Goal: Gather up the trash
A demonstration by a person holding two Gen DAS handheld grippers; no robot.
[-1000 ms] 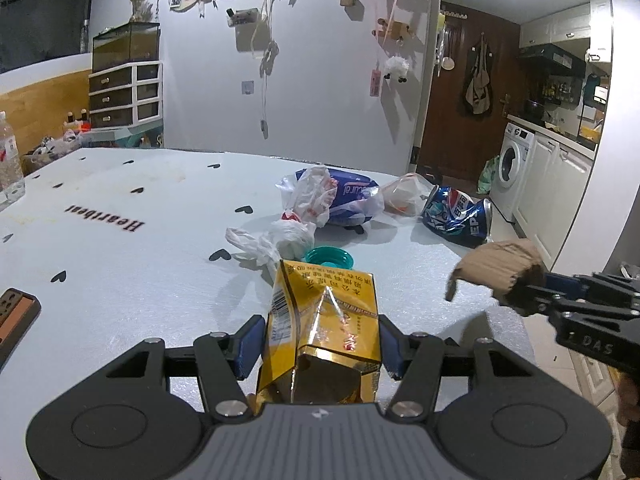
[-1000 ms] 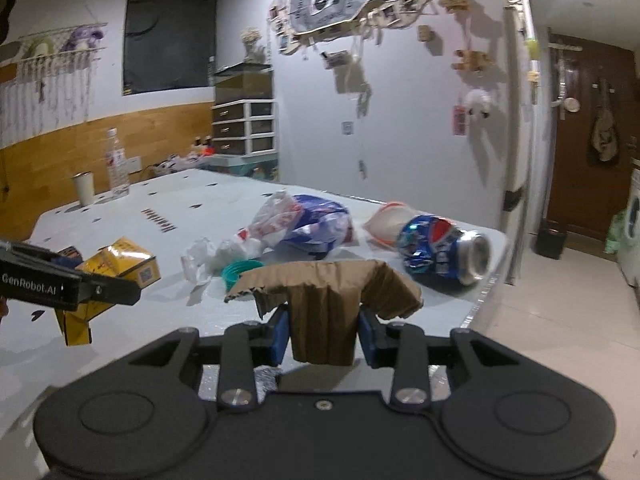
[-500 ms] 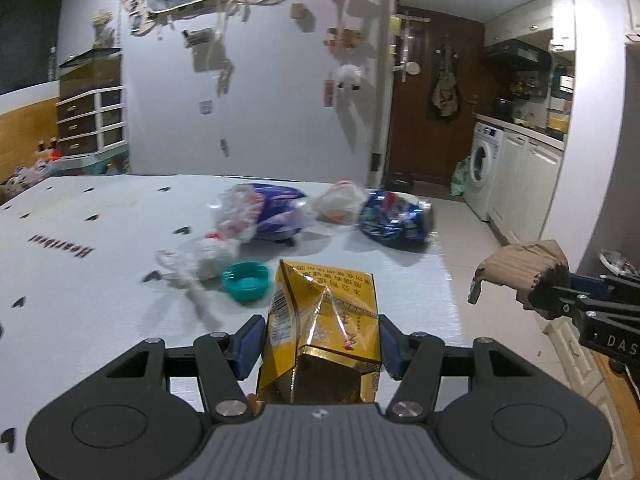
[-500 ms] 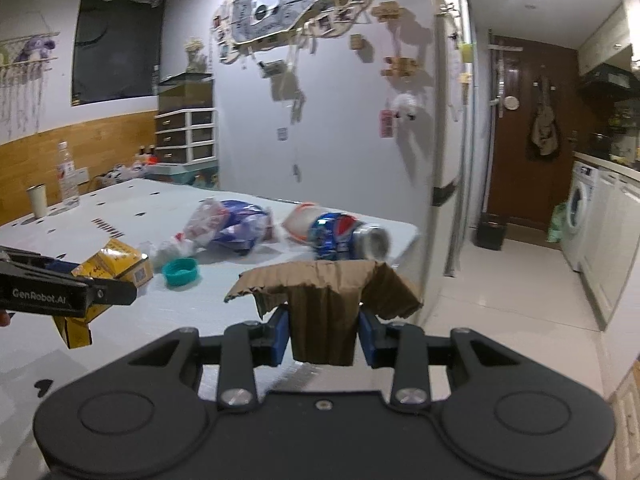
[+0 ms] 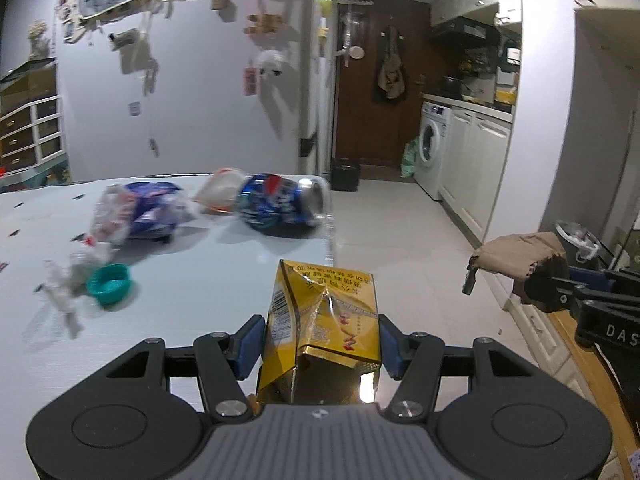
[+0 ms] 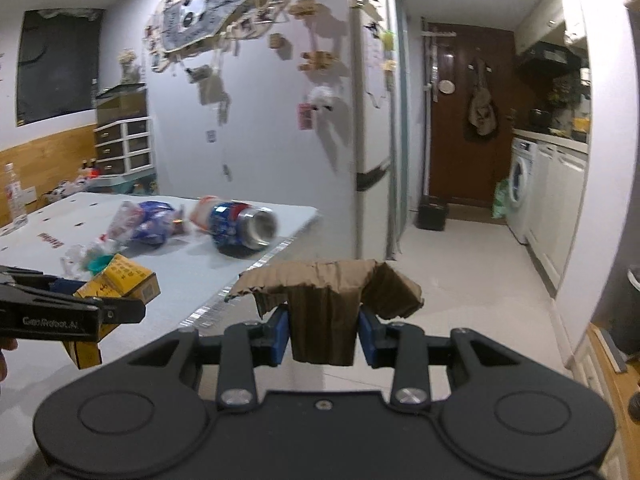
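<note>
Left gripper (image 5: 322,350) has its fingers clamped on a crushed yellow carton (image 5: 324,328), held above the tabletop (image 5: 208,280) near its right edge. Right gripper (image 6: 323,334) has its fingers pinched on a folded cardboard scrap (image 6: 324,300), held past that edge, over the floor. A crushed can (image 5: 280,204), plastic bags (image 5: 136,212) and a teal cap (image 5: 110,283) lie toward the far right corner. Recommended: maintain both grips level during carry to a bin; release only directly over its mouth.

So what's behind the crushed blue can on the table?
Behind the crushed blue can lies a crumpled whitish wrapper with an orange edge, touching it. The can covers the wrapper's right end, so that part cannot be seen.
</note>
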